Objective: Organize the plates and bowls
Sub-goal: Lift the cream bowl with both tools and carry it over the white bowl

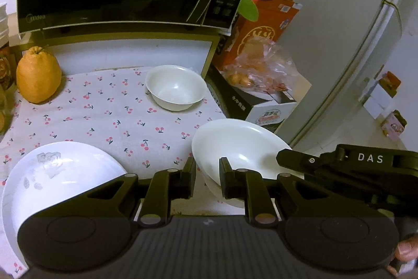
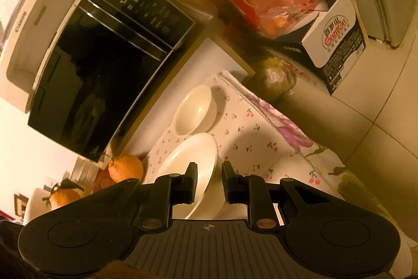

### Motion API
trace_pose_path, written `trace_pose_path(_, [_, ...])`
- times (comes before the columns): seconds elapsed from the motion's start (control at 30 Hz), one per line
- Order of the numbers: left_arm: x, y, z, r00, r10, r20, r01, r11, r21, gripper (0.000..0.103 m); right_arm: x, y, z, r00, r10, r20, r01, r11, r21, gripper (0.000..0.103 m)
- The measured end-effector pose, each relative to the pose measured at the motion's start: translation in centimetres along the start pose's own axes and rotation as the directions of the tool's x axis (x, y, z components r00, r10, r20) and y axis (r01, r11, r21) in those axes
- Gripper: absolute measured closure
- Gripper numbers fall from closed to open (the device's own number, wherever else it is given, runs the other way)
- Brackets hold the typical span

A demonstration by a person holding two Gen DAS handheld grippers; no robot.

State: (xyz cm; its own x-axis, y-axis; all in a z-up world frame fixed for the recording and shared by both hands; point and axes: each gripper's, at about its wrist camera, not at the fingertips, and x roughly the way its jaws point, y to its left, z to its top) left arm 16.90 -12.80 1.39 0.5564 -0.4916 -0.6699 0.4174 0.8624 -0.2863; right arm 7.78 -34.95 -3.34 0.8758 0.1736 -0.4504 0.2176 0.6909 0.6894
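A white plate (image 1: 243, 148) is pinched by its rim between the nearly closed left gripper (image 1: 207, 181) and right gripper (image 2: 209, 183), kept steady, near the far bowl (image 1: 175, 86).

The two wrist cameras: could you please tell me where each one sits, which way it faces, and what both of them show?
Left wrist: on the left gripper, looking down over the cherry-print cloth; jaws clamp the tilted plate's rim; right gripper grips its far rim; a fingertip shows.
Right wrist: on the right gripper, rolled view toward the microwave; jaws on the plate.
Shared: plate, small bowl, microwave, cloth.
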Motion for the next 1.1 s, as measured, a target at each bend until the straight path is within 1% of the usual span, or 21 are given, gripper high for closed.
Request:
trace_pose_path(0.13, [-0.9, -0.1, -0.4, 1.0, -0.016, -0.001, 0.016, 1.0, -0.003, 0.087, -0.6, 0.3, -0.3, 1.0, 0.004, -0.029, -0.005, 1.0, -0.015, 0.083])
trace_pose_path(0.27, [-1.5, -0.1, -0.9, 1.0, -0.005, -0.003, 0.005, 1.0, 0.004, 0.087, -0.7, 0.8, -0.9, 0.998, -0.009, -0.069, 0.006, 0.999, -0.048, 0.083])
trace_pose_path(0.37, [-2.1, 0.3, -1.3, 1.0, -0.012, -0.01, 0.012, 1.0, -0.009, 0.087, -0.8, 1.1, -1.4, 0.994, -0.021, -0.103, 0.014, 0.997, -0.074, 0.083])
trace_pose_path(0.53, [-2.7, 0.6, -2.3, 1.0, -0.002, -0.03, 0.002, 1.0, 0.009, 0.087, -1.4, 1.6, -2.3, 0.988, -0.027, -0.15, 0.012, 0.995, -0.101, 0.083])
trace_pose_path(0.67, [-2.8, 0.8, -3.4, 0.998, 0.007, -0.062, -0.006, 1.0, 0.02, 0.086, -1.8, 2.1, -2.8, 0.984, -0.051, -0.174, 0.03, 0.992, -0.12, 0.083])
trace_pose_path(0.8, [-2.9, 0.9, -4.2, 0.996, 0.016, -0.084, -0.014, 1.0, 0.028, 0.087, -1.8, 2.2, -3.3, 0.975, -0.079, -0.207, 0.055, 0.991, -0.122, 0.083])
trace_pose_path(1.1, [-2.5, 1.0, -5.2, 0.991, 0.041, -0.131, -0.035, 0.998, 0.051, 0.087, -1.2, 2.3, -4.5, 0.951, -0.154, -0.269, 0.11, 0.979, -0.17, 0.083])
